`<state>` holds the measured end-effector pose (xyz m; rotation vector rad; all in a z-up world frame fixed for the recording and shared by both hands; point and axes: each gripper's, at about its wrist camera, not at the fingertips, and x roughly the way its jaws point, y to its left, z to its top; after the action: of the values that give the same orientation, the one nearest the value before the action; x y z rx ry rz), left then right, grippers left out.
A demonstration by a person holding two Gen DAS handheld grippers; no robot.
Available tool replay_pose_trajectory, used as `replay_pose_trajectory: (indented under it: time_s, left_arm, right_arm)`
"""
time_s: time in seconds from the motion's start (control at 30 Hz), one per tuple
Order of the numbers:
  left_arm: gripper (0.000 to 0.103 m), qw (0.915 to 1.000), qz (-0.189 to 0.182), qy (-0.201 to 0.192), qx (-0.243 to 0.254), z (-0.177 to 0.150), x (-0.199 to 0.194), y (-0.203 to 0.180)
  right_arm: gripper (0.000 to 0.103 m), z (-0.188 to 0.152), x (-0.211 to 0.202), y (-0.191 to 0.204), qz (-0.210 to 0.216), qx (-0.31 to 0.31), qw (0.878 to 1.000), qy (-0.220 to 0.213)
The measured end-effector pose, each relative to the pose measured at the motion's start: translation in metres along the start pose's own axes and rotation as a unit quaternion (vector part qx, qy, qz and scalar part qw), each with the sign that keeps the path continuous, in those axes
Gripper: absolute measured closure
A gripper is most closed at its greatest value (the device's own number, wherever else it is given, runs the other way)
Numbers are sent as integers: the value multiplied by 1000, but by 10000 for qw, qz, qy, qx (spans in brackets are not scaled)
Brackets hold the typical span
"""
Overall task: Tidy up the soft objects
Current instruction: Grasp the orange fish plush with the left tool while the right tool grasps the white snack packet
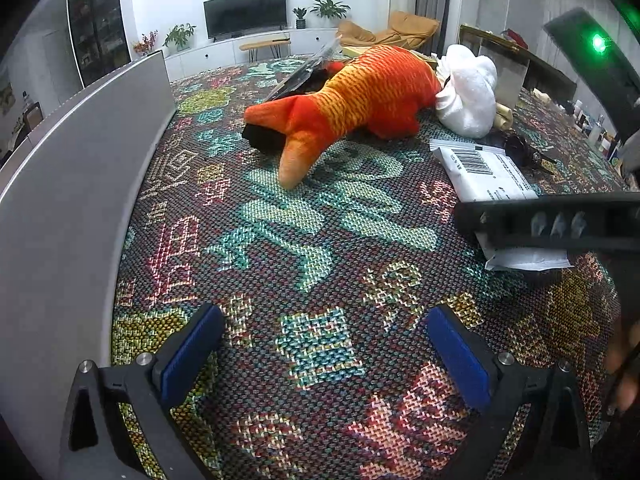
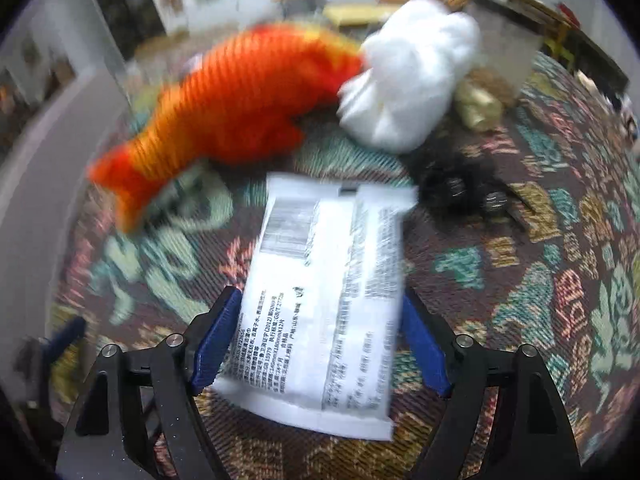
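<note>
An orange striped fish plush (image 1: 360,92) (image 2: 240,112) lies on the patterned woven cloth (image 1: 280,260), its tail toward me. A white fluffy plush (image 1: 468,96) (image 2: 408,76) rests against its head end. A white printed packet (image 1: 488,168) (image 2: 320,280) lies flat between the blue pads of my right gripper (image 2: 320,298), which stand at its two long edges without clearly squeezing it. One right finger (image 1: 552,220) crosses over the packet in the left wrist view. My left gripper (image 1: 324,316) hangs wide open over bare cloth, short of the fish.
A tall grey panel (image 1: 80,160) walls the left side. A small black fuzzy item (image 1: 520,148) (image 2: 452,184) lies right of the packet, and a dark soft thing (image 1: 260,136) sits under the fish's tail. Clear plastic wrapping (image 1: 308,68) lies behind the fish. A hand (image 1: 624,360) shows at right.
</note>
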<state>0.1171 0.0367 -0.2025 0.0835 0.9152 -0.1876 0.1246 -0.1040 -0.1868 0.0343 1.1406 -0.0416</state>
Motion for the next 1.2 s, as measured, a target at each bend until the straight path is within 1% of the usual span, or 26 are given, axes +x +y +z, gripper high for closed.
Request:
replay_pose_trajectory:
  time_s: [0.07,0.13,0.23,0.33,0.4,0.47,0.5,0.53,0.6,0.67,0.73,0.8,0.9,0.97,1.0,1.03,1.1,1.13,1.2]
  left_arm:
    - [1,10000,1,1,-1,0,0,0]
    - [1,10000,8,2,2,0,0,0]
    - [1,10000,15,1,3,0,0,0]
    - [1,10000,15,1,4,0,0,0]
    - [0,10000,17,1,1,0,0,0]
    - [0,10000,32,6,-6,0,0,0]
    - [0,10000,38,6,-8,-1,0,1]
    - [0,10000,36,7,-9,-1,0,1]
    - [0,10000,37,8,-10,0,0,1]
    - [0,10000,42,7,-9,0,0,0]
    - [0,10000,48,8,-6,0,1,0]
    - [0,10000,73,11,-6,0,1,0]
    - [0,10000,72,50,-5,1,2,-1]
    - [0,9997,58,231,85,11,6,-5]
    - [0,9993,66,315,190,18,8,-9]
    - [0,9987,151,314,365,32,9,-16]
    - [0,9972,333,68,668,55,6,-28]
    - [0,9943,477,-186,932,73,4,-38]
    - [0,9875,719,-445,1333,99,7,-54]
  right_arm:
    - [22,-9,-5,-1,-3,-17,10000,-46]
    - [32,-23,-15,-10,3,47,9999,-133]
    - [33,-48,-29,-30,71,159,9998,-135]
    - [33,-73,-41,-66,-19,482,9987,-158]
    - [32,-73,-43,-92,-181,782,9966,-199]
    - [32,-66,-40,-116,-324,1055,9935,-264]
    - [32,-59,-37,-130,-481,1167,9914,-343]
    - [32,-52,-34,-144,-723,1239,9887,-446]
    - [32,-41,-27,-163,-1049,1342,9827,-725]
    - [32,-38,-23,-177,-1267,1482,9769,-879]
    - [32,-39,-22,-181,-1317,1557,9738,-1003]
    - [31,-36,-21,-178,-1349,1520,9739,-1007]
    - [29,-37,-21,-179,-1226,1618,9739,-1019]
    - [29,-37,-21,-183,-1165,1665,9738,-1025]
    - [29,-37,-21,-183,-1173,1656,9738,-1023]
    - [29,-38,-21,-184,-1179,1649,9739,-1021]
    - [29,-38,-21,-184,-1167,1653,9740,-1024]
    - [29,-37,-21,-183,-1164,1654,9740,-1024]
    - [29,-36,-18,-186,-1167,1654,9739,-1023]
